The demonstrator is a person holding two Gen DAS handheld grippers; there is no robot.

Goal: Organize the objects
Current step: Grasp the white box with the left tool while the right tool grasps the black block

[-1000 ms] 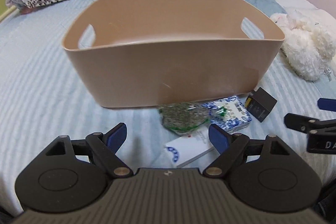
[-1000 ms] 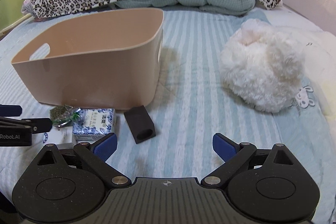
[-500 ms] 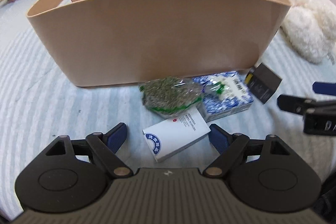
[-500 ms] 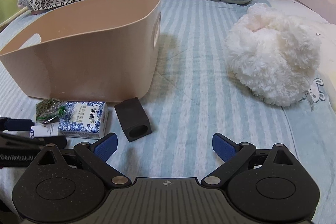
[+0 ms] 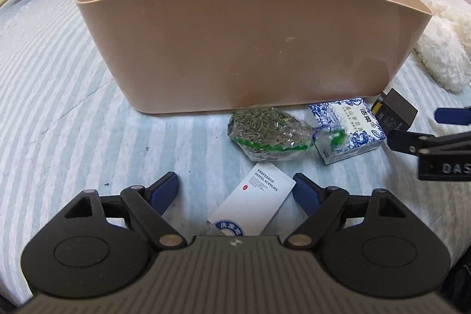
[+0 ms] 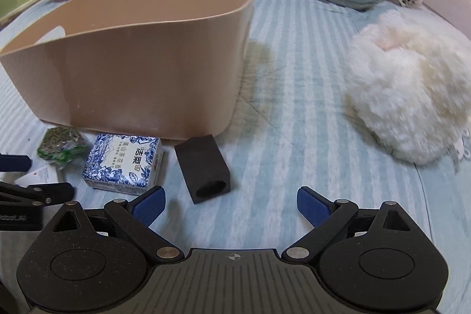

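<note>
Left hand-held gripper [image 5: 235,190]: jaws fully spread, holding nothing, straddling the white sachet [image 5: 253,203] on the bed. Lower squarely and close across the sachet's narrow width, keeping clear of the herb packet [image 5: 266,131] just beyond. Right hand-held gripper [image 6: 229,203]: spread wide, empty, low and level before the black block [image 6: 206,168]. The beige bin [image 5: 235,49] stands behind.

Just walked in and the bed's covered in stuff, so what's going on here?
A person is tidying small items beside a tan plastic basket. The left gripper is open around a white flat packet; the right gripper is open near a black rectangular block. Nothing is held yet.
</note>
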